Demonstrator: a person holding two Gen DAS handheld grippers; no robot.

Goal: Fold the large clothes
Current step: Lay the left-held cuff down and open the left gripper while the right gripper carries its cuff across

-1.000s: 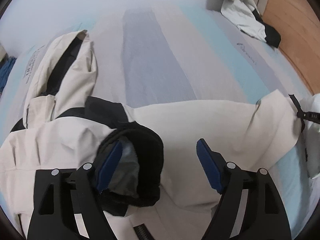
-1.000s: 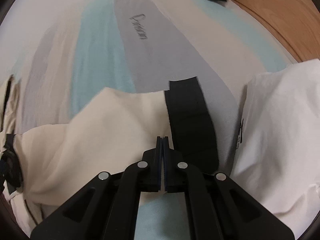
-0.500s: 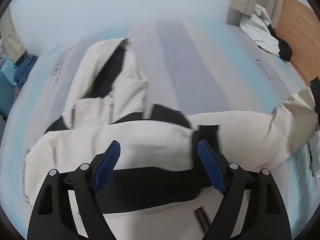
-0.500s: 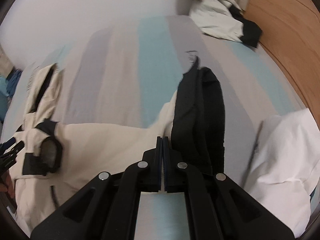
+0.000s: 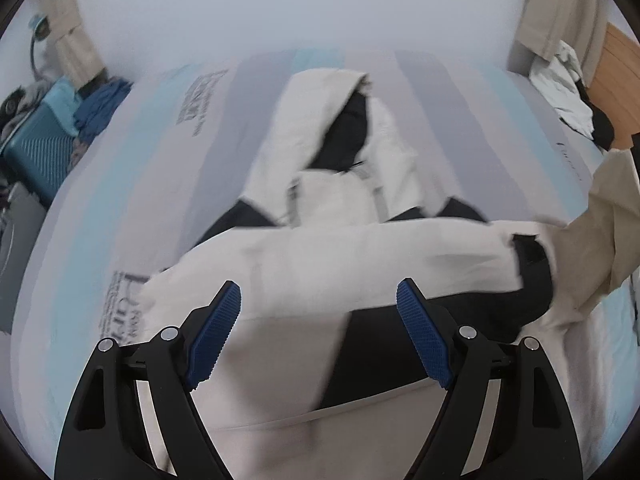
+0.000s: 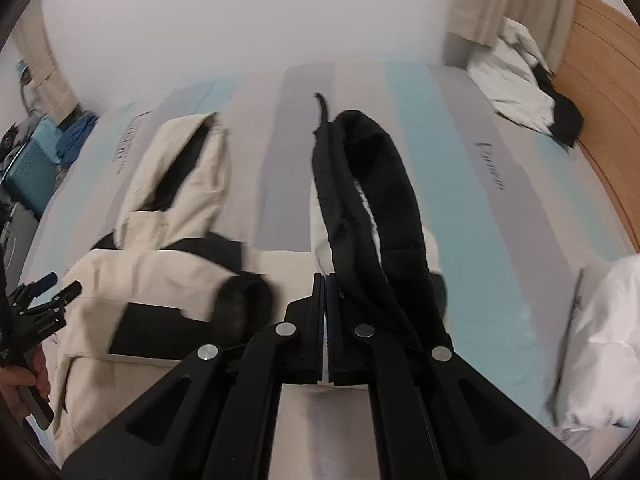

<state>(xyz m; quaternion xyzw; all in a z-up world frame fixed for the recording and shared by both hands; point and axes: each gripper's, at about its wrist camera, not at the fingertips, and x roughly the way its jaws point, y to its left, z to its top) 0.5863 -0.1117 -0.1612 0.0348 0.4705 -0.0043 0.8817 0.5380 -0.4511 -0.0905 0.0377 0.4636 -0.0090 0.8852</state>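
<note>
A cream jacket with black panels (image 5: 360,264) lies on the striped bed, hood (image 5: 332,120) pointing away. One sleeve lies folded across the body, its black cuff (image 5: 532,272) at the right. My left gripper (image 5: 320,320) is open and empty just above the jacket body. My right gripper (image 6: 325,280) is shut on the other sleeve's black cuff (image 6: 372,184) and holds it lifted above the bed, right of the jacket body (image 6: 140,280). The left gripper also shows at the far left of the right wrist view (image 6: 44,296).
The striped bed sheet (image 5: 460,128) runs under everything. A second cream and black garment (image 6: 520,92) lies at the far right corner by the wooden headboard (image 6: 600,80). A white pillow (image 6: 604,340) sits at the right. A teal suitcase (image 5: 36,152) stands off the bed's left side.
My left gripper let go of the cuff and drew back; that sleeve now lies across the jacket. My right gripper lifted its sleeve cuff and carried it inward toward the body.
</note>
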